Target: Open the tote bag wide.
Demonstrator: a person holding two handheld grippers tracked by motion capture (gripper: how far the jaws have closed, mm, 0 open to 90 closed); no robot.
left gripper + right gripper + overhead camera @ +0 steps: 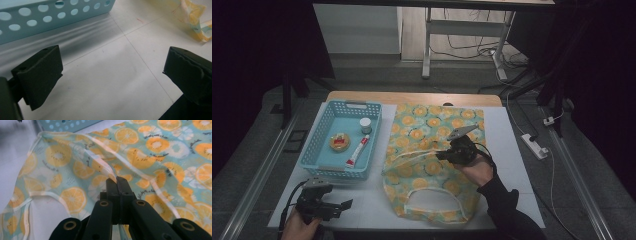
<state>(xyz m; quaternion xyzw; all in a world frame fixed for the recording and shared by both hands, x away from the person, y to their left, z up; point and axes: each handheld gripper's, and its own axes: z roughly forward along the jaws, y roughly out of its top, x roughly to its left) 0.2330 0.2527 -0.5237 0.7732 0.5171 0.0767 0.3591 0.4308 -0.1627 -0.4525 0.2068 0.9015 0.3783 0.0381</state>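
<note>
A fabric bag [432,150] printed with orange slices lies flat on the white table [507,150]. My right gripper [443,155] is over the bag's middle, shut on a pale-trimmed edge of the cloth. In the right gripper view the jaws [116,180] pinch that trim, which rises in a ridge above the rest of the bag [155,147]. My left gripper [346,205] rests near the table's front left corner. It stands open over bare tabletop [112,62], with nothing between the pads. A corner of the bag [197,22] shows at the upper right of the left gripper view.
A light blue perforated basket [319,145] stands at the left and holds a small white jar [365,124], a round yellow item [339,142] and a red-and-white tube [357,151]. Its wall [50,15] is just beyond my left gripper. A power strip [534,145] lies on the floor, right.
</note>
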